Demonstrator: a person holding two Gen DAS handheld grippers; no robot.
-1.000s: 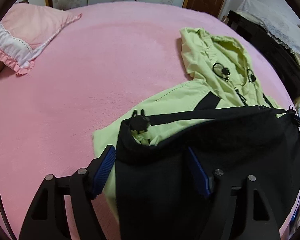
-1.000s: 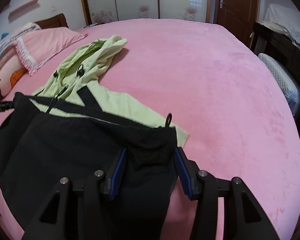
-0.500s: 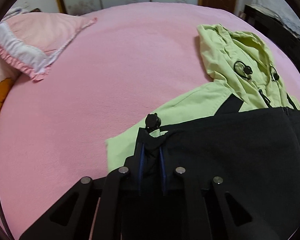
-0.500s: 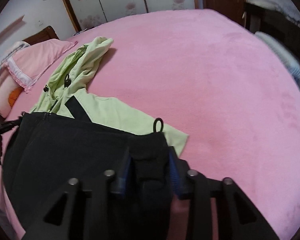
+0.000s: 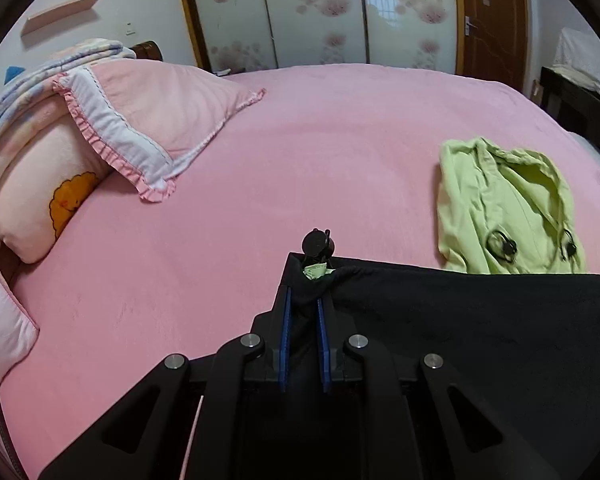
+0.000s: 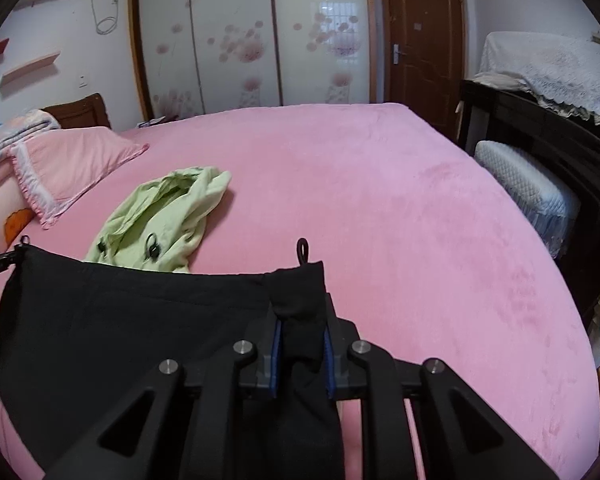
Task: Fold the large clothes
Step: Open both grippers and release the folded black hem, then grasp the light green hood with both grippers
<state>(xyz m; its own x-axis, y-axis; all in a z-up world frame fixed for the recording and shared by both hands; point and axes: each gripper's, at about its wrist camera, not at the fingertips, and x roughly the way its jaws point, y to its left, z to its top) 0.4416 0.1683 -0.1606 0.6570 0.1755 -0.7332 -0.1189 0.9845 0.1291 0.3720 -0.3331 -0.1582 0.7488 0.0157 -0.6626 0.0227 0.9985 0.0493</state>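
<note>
A jacket with a lime-green hood (image 5: 499,200) and a black lower panel (image 5: 479,320) lies on the pink bed (image 5: 339,140). My left gripper (image 5: 305,296) is shut on one corner of the black hem, where a round cord stopper (image 5: 317,242) sticks up. In the right wrist view my right gripper (image 6: 300,316) has its jaws closing on the other hem corner, with bunched black fabric between the pads and a cord loop (image 6: 301,248) above. The black panel (image 6: 120,312) hangs taut between both grippers, lifted off the bed, and hides the jacket's body below the hood (image 6: 168,216).
Pink frilled pillows (image 5: 152,112) and a folded blanket are stacked at the bed's left end. Dark furniture (image 6: 539,140) with a lace cover and a white padded stool (image 6: 519,176) stand along the right side. Flowered wardrobe doors (image 6: 240,40) are behind the bed.
Both grippers went from open around the hem corners to closed on them, then rose. The black hem lifted off the bed and now covers the green body up to the hood.
</note>
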